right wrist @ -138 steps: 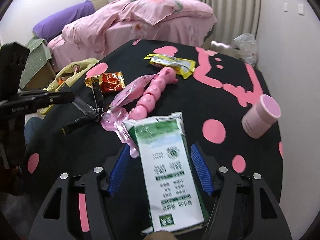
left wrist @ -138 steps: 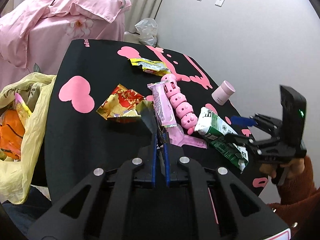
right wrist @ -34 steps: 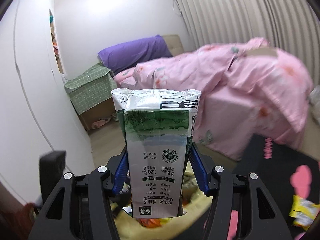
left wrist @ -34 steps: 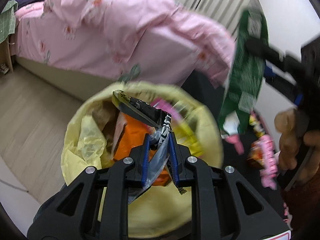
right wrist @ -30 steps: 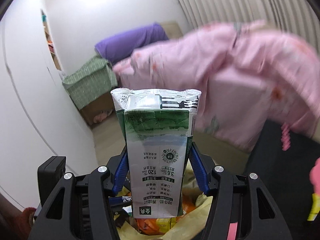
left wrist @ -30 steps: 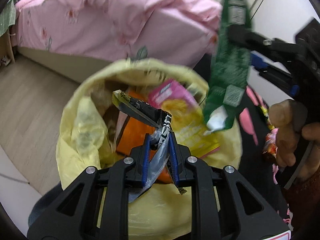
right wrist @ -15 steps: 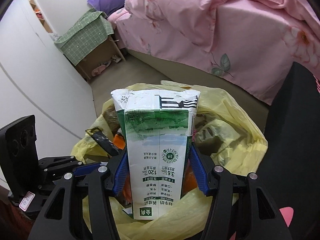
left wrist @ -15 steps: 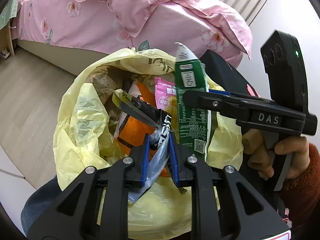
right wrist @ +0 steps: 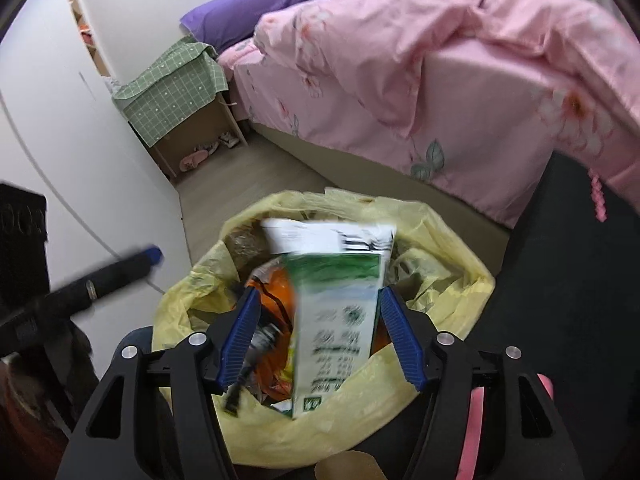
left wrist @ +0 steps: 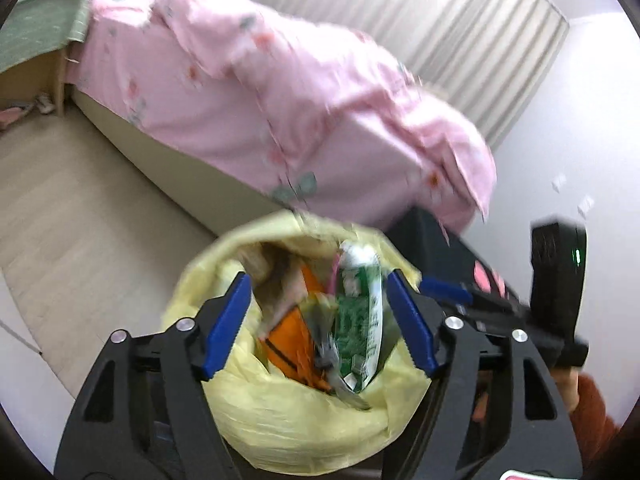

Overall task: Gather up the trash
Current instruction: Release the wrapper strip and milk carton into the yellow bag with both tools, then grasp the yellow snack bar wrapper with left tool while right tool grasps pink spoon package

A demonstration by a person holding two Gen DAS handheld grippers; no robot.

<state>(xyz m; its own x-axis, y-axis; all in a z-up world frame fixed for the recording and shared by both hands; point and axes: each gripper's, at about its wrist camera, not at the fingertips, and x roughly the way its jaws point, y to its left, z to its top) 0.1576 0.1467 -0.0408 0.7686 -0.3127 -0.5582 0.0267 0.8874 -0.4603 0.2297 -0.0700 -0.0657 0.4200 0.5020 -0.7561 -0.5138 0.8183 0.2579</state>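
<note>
Bedroom floor of pale wood-look boards (left wrist: 68, 216) forms the ground of both wrist views. Nearest the cameras, the left gripper (left wrist: 316, 324) stands with its blue pads (left wrist: 226, 322) wide apart, nothing between them — its jaws have just been opening. The right gripper (right wrist: 318, 334) is likewise spread, its jaws having just opened further; the green-and-white milk carton (right wrist: 340, 320) sits between the pads, blurred and tilted, with a gap visible on each side, so neither pad presses on it.

Directly beyond the fingertips lies the yellow trash bag (right wrist: 448, 284), mouth open. Inside it the carton stands on end among an orange wrapper (left wrist: 290, 340) and a dark, silvery wrapper (right wrist: 256, 344); in the left view the carton (left wrist: 358, 320) appears in the right half of the bag (left wrist: 280, 412). A hand in a rust-red sleeve (left wrist: 592, 408) holds the right gripper's black body at the right edge of that view.

To the right of the bag, a black table with pink spots (right wrist: 560, 280). Farther off — a bed under a pink floral quilt (right wrist: 420, 60), a purple pillow (right wrist: 256, 12), a stand draped in green check cloth (right wrist: 172, 84), and ribbed curtains (left wrist: 460, 28).
</note>
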